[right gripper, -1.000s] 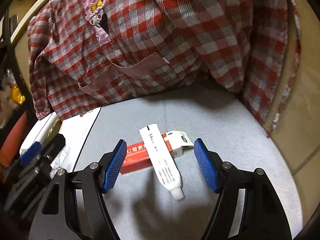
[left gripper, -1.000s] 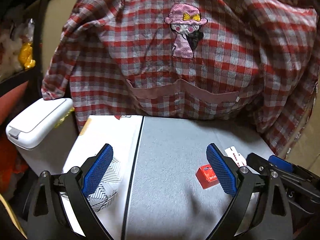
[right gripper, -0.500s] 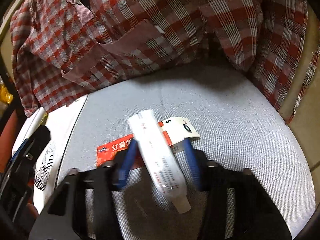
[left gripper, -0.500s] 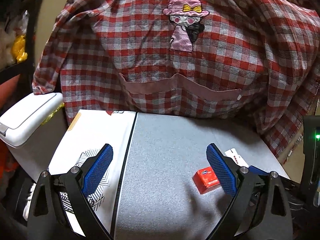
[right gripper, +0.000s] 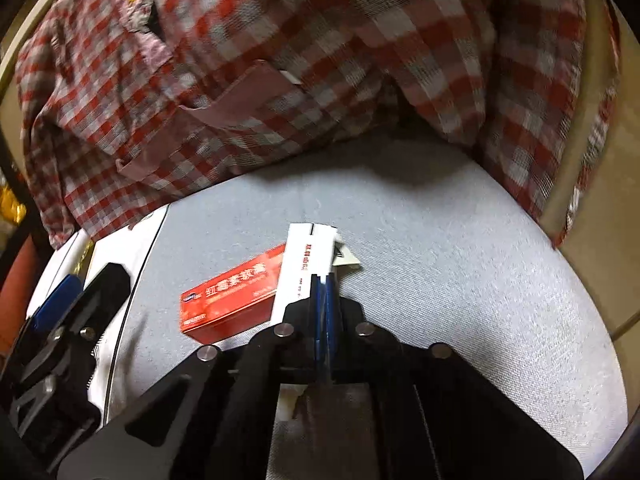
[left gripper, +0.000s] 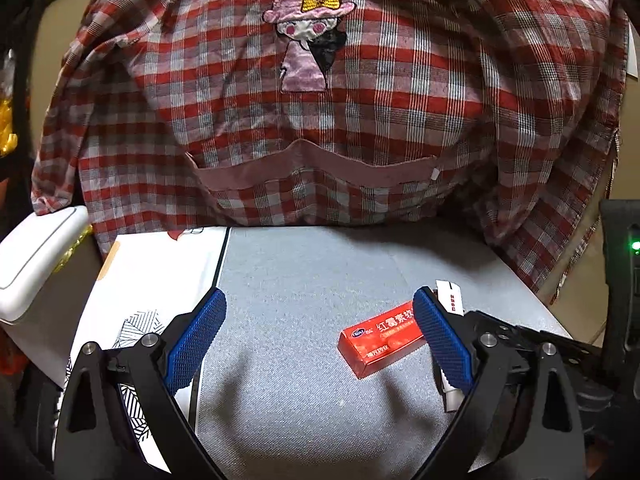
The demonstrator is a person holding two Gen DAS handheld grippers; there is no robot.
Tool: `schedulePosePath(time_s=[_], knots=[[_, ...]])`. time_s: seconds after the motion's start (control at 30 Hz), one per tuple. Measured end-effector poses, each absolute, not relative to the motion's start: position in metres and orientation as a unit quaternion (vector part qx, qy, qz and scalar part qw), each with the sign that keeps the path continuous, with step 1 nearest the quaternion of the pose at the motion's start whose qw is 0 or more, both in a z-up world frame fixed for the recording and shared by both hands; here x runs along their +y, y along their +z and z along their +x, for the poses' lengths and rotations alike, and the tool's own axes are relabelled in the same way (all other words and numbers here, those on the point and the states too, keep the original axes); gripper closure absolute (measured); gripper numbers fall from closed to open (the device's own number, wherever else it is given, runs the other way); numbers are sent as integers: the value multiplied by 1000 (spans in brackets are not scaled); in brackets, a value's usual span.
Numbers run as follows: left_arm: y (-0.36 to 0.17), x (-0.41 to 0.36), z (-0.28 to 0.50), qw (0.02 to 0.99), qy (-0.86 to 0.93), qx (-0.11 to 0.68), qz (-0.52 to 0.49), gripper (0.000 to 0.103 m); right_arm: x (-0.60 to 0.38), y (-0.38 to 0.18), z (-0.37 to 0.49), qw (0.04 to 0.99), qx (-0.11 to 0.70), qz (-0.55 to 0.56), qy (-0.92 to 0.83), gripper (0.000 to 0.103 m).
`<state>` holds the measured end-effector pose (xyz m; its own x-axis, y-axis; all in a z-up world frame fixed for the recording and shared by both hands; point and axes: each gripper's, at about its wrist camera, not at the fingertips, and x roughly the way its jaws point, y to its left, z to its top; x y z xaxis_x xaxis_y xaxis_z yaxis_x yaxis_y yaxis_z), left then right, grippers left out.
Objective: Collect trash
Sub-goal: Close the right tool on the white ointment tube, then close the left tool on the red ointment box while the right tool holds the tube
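White tube (right gripper: 304,268) is pinched by the right tongs (right gripper: 323,304) at frame centre, beside the red box (right gripper: 236,296); left tongs (left gripper: 320,340) hang spread over the grey seat (left gripper: 304,280).

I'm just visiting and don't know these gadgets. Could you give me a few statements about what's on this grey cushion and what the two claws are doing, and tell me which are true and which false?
1. The right gripper is clamped on the white tube. True.
2. The left gripper is holding the red box. False: its jaws are wide open and empty; the box lies on the grey cushion between them.
3. The red box lies to the left of the white tube in the right wrist view. True.
4. The white bin has its lid open. False: the lid is shut.
5. A plaid shirt hangs behind the cushion. True.
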<state>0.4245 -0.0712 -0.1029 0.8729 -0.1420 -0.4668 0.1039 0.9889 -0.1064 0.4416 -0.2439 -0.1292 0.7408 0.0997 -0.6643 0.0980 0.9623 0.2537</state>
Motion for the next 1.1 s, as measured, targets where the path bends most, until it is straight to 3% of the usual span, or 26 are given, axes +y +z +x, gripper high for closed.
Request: schedulePosePath(time_s=[0.1, 0.33, 0.37, 0.43, 0.83, 1.1], knots=[[-104, -63, 425, 966, -55, 245, -59, 12, -246, -130, 442, 922, 357, 151, 6, 64], [-105, -53, 426, 965, -44, 244, -84, 12, -228, -135, 451, 914, 389, 112, 16, 57], [-105, -54, 425, 965, -44, 244, -82, 12, -227, -140, 453, 907, 406, 109, 14, 59], [-104, -55, 424, 966, -46, 243, -79, 12, -230, -143, 454, 903, 412, 116, 10, 98], [-111, -50, 435, 955, -53, 274, -98, 12, -242, -132, 444, 921, 368, 130, 2, 99], [-141, -36, 467, 917, -11, 379, -122, 16, -246, -132, 443, 921, 364, 142, 4, 99]])
